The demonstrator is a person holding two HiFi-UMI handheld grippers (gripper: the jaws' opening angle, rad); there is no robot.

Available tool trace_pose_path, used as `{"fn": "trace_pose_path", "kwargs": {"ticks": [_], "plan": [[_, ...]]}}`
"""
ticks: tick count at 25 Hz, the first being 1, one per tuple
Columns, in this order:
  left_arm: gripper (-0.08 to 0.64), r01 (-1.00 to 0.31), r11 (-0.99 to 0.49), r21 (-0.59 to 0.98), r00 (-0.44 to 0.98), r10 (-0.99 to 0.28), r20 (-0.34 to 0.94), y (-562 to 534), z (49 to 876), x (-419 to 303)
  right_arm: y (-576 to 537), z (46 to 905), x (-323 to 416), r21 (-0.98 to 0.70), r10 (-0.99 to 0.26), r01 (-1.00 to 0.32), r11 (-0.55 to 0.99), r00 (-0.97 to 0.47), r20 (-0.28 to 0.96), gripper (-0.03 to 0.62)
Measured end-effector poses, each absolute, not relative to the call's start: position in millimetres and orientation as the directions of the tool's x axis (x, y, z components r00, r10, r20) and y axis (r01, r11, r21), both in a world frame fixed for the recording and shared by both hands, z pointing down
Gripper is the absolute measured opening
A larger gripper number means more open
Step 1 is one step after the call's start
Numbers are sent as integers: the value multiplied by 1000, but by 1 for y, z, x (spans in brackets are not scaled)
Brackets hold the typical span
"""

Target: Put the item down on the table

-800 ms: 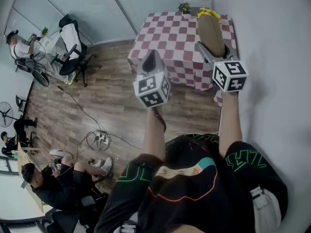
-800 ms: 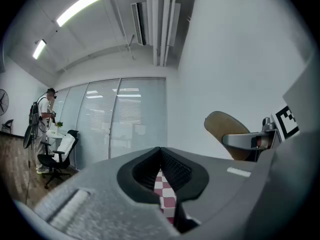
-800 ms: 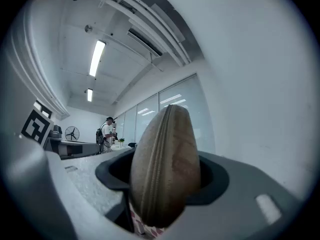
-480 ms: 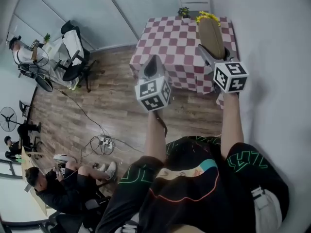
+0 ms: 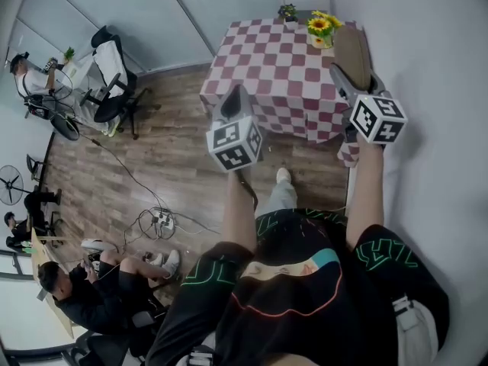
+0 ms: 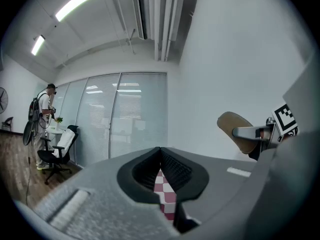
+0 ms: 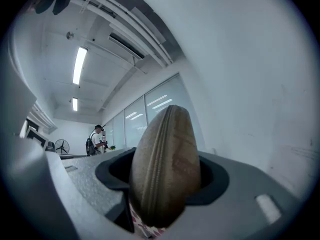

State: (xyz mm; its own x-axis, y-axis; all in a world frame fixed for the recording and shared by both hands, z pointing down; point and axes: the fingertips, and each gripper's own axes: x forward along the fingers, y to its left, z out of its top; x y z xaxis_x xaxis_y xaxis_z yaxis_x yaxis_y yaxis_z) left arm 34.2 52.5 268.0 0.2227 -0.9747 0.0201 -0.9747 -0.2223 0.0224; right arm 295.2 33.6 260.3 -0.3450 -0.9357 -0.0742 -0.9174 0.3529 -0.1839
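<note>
— Grey left gripper (image 5: 235, 101): jaws pinched together, empty, short of the checkered table (image 5: 267, 67)?
— Yes, unmoved. The sunflowers (image 5: 320, 26) now stand uncovered. The brown pouch (image 5: 351, 46), clamped in the right gripper (image 5: 349, 73), has shifted right, above the table's right edge.

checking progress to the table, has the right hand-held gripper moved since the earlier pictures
Yes, rightward. The right hand-held gripper holds a brown pouch that overlapped the sunflowers before; now it sits right of them.
</note>
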Motion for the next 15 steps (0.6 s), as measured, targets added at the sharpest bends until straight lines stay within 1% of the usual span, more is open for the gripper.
{"fn": "trace_pose_path", "kwargs": {"ticks": [4, 9, 15], "plan": [[9, -967, -251, 53, 252, -967, 19, 32, 276, 43, 25, 262, 301, -161, -942, -928, 335, -327, -72, 288], [8, -943, -327, 65, 329, -944, 26, 11, 282, 70, 20, 255, 323, -186, -949, -931, 314, -307, -69, 288], [9, -945, -305, 116, 313, -947, 64, -22, 298, 55, -5, 258, 322, -200, -955, -934, 296, -293, -46, 288]]}}
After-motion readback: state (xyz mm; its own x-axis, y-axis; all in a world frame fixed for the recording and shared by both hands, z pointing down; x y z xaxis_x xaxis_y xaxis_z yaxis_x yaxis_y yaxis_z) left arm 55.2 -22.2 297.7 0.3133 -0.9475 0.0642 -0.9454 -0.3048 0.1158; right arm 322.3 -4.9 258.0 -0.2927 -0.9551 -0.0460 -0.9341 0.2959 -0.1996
